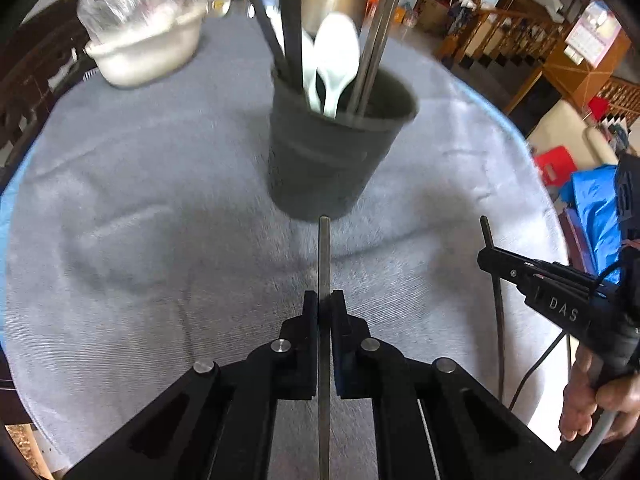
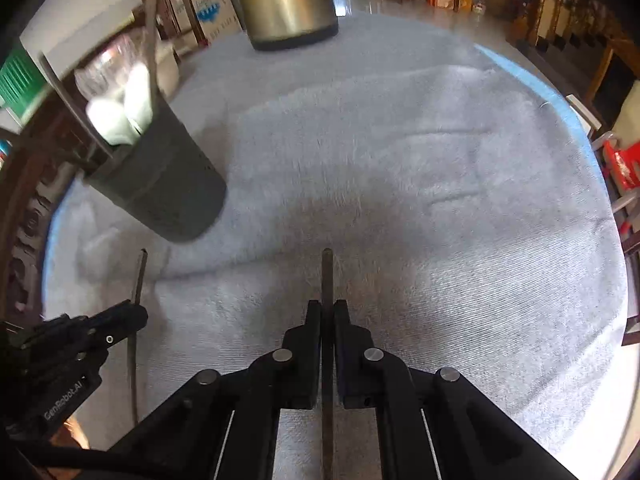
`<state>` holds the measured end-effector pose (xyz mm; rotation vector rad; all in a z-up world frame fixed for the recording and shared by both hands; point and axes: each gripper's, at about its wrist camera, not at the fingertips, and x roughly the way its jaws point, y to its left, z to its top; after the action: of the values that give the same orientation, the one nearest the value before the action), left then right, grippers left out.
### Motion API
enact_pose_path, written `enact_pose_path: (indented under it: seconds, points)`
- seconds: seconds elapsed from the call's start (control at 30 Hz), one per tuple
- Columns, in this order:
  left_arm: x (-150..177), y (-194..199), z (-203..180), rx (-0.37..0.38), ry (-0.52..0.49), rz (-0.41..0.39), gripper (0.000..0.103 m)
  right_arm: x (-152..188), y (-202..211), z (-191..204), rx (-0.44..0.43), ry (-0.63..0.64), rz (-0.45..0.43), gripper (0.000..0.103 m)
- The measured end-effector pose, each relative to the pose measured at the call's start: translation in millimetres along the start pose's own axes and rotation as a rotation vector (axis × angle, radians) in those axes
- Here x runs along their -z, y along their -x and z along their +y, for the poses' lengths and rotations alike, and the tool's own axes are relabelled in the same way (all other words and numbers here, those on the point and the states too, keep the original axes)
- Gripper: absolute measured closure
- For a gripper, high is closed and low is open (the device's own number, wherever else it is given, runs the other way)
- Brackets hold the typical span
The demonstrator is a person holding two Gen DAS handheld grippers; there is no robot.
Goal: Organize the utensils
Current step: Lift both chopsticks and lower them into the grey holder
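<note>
At centre of tabletop [image 1: 120, 280]: dark holder cup [image 1: 332, 152], upright, already stocked with white spoons [image 1: 336, 60] and chopsticks, the likely destination; at 6 o'clock of it, left tool [image 1: 324, 304] clamped on one metal chopstick [image 1: 324, 256], tip forward for insertion; at 4 o'clock, right tool [image 2: 327, 312] clamped on second chopstick [image 2: 327, 276]; beyond, at 12 o'clock, brass kettle [image 2: 286, 0].

Dark cup [image 1: 332, 152] upright on cloth w/ white spoons [image 1: 336, 56] & metal chopsticks [image 1: 376, 40] inside.
</note>
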<state>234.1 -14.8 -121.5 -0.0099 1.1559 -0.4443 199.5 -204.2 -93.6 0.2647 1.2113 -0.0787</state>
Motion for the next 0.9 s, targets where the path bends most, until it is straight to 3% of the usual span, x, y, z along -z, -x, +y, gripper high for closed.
enact_pose_path:
  seconds: [0.2,0.57,0.8,0.9]
  points:
    - [6.5,51.2,-7.3,0.027,-0.019,-0.116,0.097,7.8,48.5,-11.1,-0.106,-0.04,-0.113,0.097]
    - [5.4,127.5,-29.3,0.032,-0.063,-0.321,0.097,15.5,113.4,9.5,-0.249,-0.025,-0.32,0.097]
    - [12.0,146.9,-35.0,0.002,-0.087,-0.406,0.097,29.9,150.1,12.3,-0.451,-0.07,-0.54,0.097]
    - [14.5,149.2,-36.7,-0.005,-0.091,-0.408,0.097,37.0,158.8,16.7,-0.485,-0.07,-0.601,0.097]
